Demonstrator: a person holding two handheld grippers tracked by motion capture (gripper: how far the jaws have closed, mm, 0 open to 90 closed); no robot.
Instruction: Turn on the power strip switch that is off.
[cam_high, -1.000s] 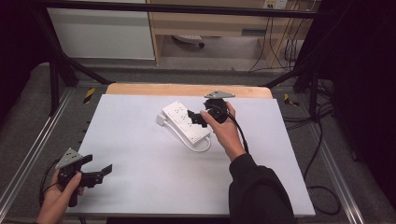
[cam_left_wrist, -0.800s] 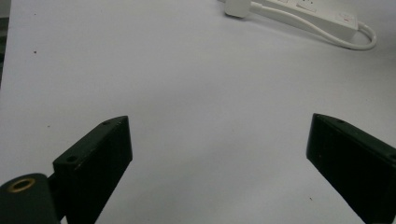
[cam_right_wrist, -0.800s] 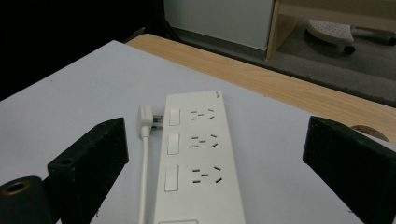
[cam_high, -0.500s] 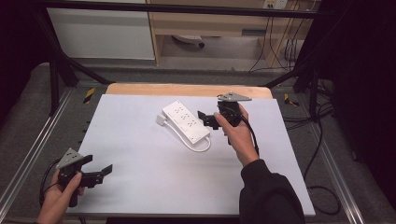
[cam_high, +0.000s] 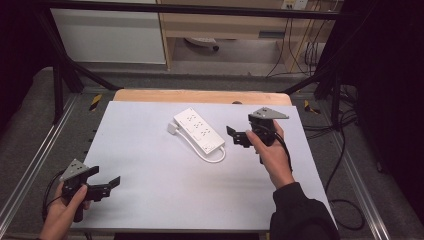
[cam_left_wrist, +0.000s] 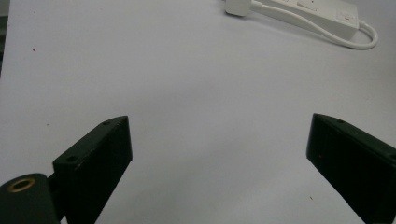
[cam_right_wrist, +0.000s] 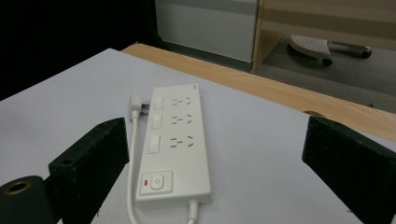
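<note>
White desk (cam_high: 150, 200) holds a power strip (cam_high: 199, 131). Right gripper (cam_high: 235, 136) has backed off it, fingers wide, empty. Left gripper (cam_high: 114, 184) waits, fingers wide too.

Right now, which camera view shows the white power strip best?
The right gripper view: the power strip lies close between the open jaws, with its sockets, switches and red-marked button readable. The high view shows the whole strip with its looped cable, but small. The left gripper view catches just its edge and plug at the top.
</note>
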